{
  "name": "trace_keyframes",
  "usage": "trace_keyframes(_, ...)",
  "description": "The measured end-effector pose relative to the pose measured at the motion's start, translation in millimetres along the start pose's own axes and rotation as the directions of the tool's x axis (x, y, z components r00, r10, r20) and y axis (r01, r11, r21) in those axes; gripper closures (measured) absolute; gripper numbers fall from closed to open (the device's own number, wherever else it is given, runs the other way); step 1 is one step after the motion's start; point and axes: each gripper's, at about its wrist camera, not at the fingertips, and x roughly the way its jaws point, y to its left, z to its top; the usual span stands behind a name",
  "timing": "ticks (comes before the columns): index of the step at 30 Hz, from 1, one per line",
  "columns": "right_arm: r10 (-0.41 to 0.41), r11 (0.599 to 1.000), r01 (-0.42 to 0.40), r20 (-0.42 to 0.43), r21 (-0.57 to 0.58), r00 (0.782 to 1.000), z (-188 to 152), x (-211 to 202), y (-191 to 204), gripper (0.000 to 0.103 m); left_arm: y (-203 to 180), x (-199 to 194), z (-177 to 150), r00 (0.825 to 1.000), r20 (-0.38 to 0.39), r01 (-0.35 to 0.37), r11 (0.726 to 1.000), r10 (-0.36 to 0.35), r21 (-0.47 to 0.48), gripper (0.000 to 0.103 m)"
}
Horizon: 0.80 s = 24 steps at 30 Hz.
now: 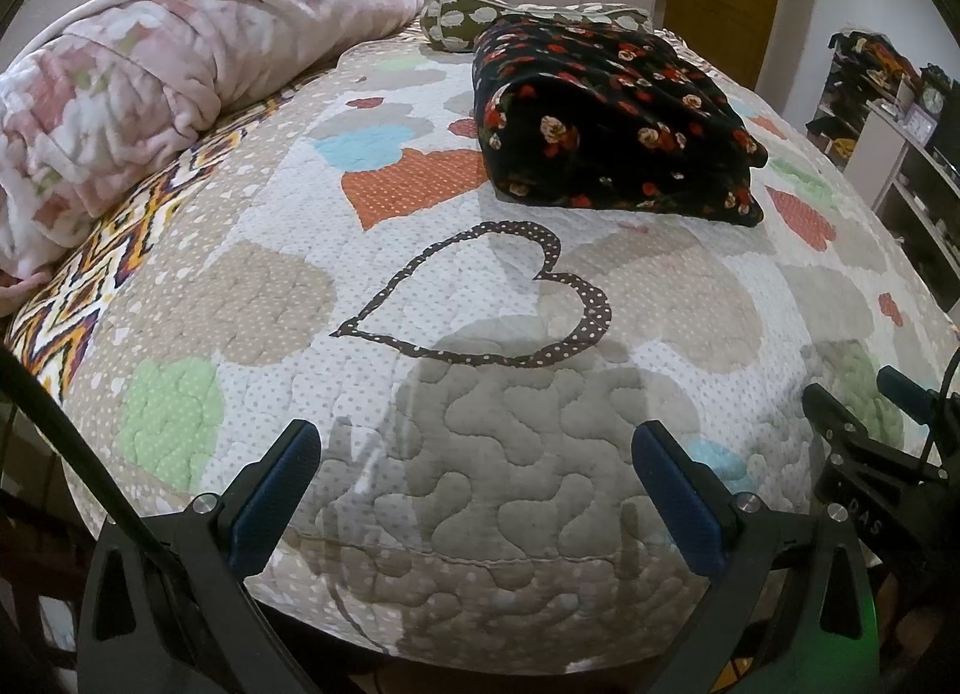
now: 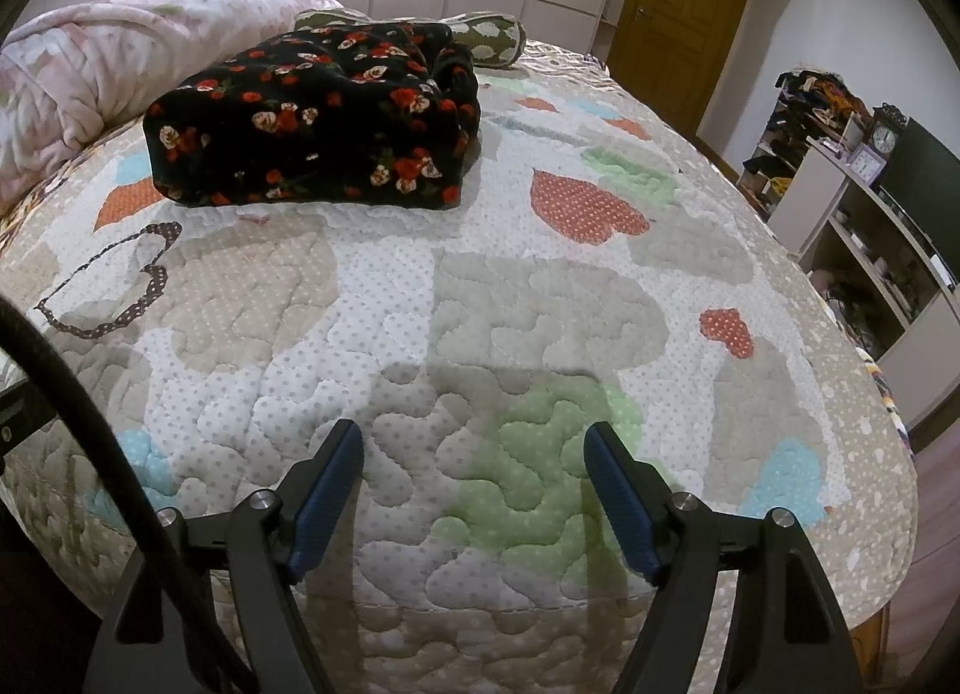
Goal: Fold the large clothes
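Note:
A black garment with red and cream flowers lies folded into a thick bundle on the far half of the quilted bed. My left gripper hovers open over the near edge of the quilt, well short of the bundle, with nothing between its blue-padded fingers. My right gripper is also open above the quilt's near edge, empty, its jaws still spreading a little. The right gripper's black body shows at the right edge of the left wrist view.
A heart-patterned quilt covers the bed. A bunched pink floral blanket lies at the far left. An olive pillow sits behind the garment. Cluttered shelves and a wooden door stand at right.

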Motion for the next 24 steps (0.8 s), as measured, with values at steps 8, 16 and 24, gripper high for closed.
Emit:
trace_keyframes(8, 0.000, 1.000, 0.000, -0.001, 0.000, 1.000, 0.5, 0.3, 0.0, 0.022, -1.1, 0.5, -0.3, 1.000, 0.000, 0.002, 1.000, -0.002, 0.003, 0.000)
trace_keyframes(16, 0.000, 1.000, 0.000, -0.001, 0.001, 1.000, 0.9, 0.3, -0.1, 0.022, -2.8, 1.1, -0.6, 1.000, 0.001, 0.002, 1.000, -0.002, 0.008, 0.000)
trace_keyframes(24, 0.001, 1.000, -0.001, -0.002, 0.000, 1.000, 1.2, 0.9, -0.8, 0.022, -2.9, 1.4, -0.9, 1.000, -0.001, 0.001, 1.000, -0.001, 0.008, 0.000)
